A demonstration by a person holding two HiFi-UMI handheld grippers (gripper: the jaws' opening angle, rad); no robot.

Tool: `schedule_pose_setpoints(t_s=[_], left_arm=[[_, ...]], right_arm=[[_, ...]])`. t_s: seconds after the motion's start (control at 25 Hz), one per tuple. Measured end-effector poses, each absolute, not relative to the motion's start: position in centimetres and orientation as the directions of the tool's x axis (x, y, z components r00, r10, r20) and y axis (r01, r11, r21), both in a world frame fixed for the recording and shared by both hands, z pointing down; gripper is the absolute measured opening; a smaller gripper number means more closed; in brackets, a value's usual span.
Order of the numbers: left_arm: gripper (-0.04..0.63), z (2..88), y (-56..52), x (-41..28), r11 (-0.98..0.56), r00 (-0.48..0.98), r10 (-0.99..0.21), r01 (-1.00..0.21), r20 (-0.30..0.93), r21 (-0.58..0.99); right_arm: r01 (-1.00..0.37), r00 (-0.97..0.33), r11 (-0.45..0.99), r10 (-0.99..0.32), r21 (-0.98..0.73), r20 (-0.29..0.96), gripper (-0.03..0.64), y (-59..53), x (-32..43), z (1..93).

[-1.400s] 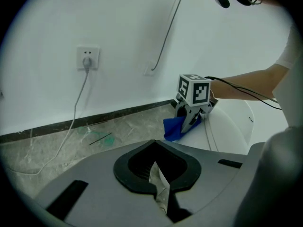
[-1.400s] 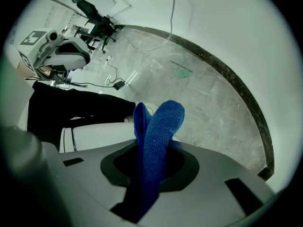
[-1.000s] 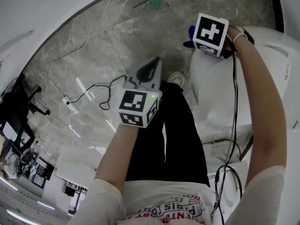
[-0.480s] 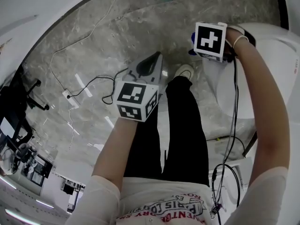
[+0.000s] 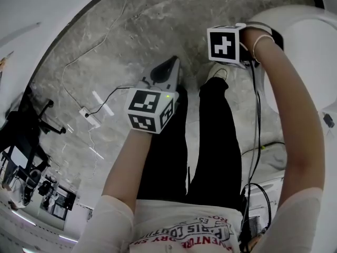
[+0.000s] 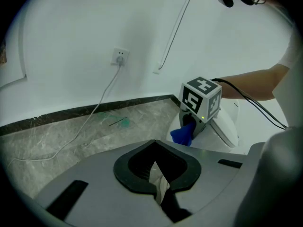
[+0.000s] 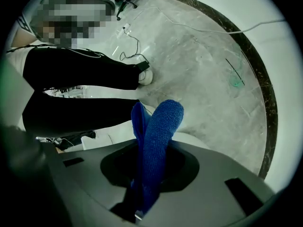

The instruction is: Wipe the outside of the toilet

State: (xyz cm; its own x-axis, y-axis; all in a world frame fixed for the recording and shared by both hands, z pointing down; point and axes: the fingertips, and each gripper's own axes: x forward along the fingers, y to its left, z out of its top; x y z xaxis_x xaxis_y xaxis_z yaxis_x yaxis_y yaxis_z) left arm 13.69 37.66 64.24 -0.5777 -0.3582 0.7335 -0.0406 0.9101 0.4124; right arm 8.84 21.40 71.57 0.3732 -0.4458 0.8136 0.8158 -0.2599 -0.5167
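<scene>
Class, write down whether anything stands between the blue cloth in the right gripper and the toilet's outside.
Nothing visible does. The right gripper grips the blue cloth right beside the white toilet, with no object between them.

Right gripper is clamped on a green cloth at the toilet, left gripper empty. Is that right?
The cloth is blue, not green; the right gripper view shows it. The right gripper is clamped on it at the toilet, and the left gripper is empty.
</scene>
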Motion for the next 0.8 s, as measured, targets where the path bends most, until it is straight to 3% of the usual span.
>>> schedule_pose_setpoints(t_s=[0.44,0.6,0.8], left_arm=[[0.006,63.2,41.1,16.9,0.918,-0.513,-0.373,-0.086,0.773,0.387],[0.006,61.1,41.4,16.3,0.914,-0.505,-0.393,-0.121,0.768,0.387],[0.006,55.5,40.1,12.0,0.901,-0.525,-0.43,-0.195,0.734,0.388]], right_arm=[[0.799,0.506,-0.09,-0.433,-0.594,0.746,0.077,20.7,15.2,70.0],[0.846,0.523,0.033,-0.238,-0.531,0.818,0.075,23.9,15.3,68.4],[0.846,0.38,0.36,0.108,-0.393,0.919,0.075,27.7,10.6,62.8]])
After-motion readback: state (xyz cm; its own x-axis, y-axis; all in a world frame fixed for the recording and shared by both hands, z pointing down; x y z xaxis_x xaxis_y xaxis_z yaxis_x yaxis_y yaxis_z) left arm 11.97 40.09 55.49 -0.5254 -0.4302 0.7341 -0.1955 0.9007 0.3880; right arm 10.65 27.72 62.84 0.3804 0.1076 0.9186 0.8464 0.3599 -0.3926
